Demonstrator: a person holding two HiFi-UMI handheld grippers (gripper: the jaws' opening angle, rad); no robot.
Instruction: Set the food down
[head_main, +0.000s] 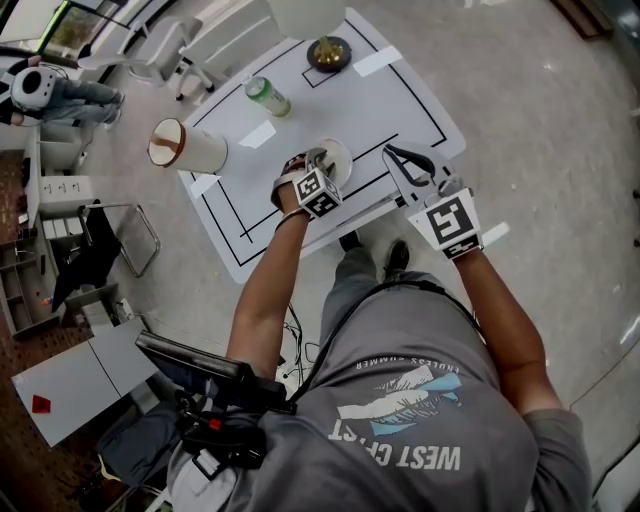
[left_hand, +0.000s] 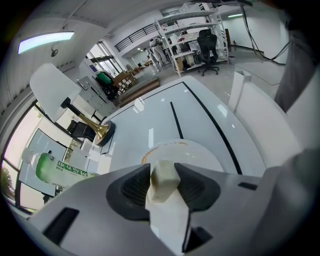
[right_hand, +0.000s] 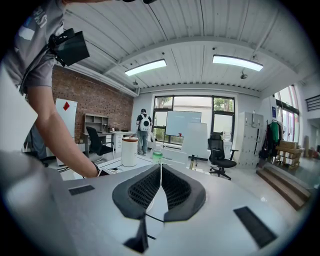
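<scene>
A cream-coloured block of food (left_hand: 162, 182) sits between the pads of my left gripper (left_hand: 164, 170), and both pads touch it. It hangs just over a white plate (left_hand: 202, 152) with a thin orange rim. From the head view the left gripper (head_main: 318, 168) points steeply down over that plate (head_main: 342, 150), near the front edge of the white table (head_main: 400, 100). To its right, my right gripper (head_main: 392, 152) rests above the table's front edge. Its jaws (right_hand: 160, 172) meet at the tips with nothing between them.
A green bottle (head_main: 267, 96) lies on the table's left part. A lamp with a brass base (head_main: 328, 52) stands at the far end. A white cylindrical bin (head_main: 185, 147) stands beside the table's left edge. Black lines mark the tabletop. Office chairs and desks stand farther off.
</scene>
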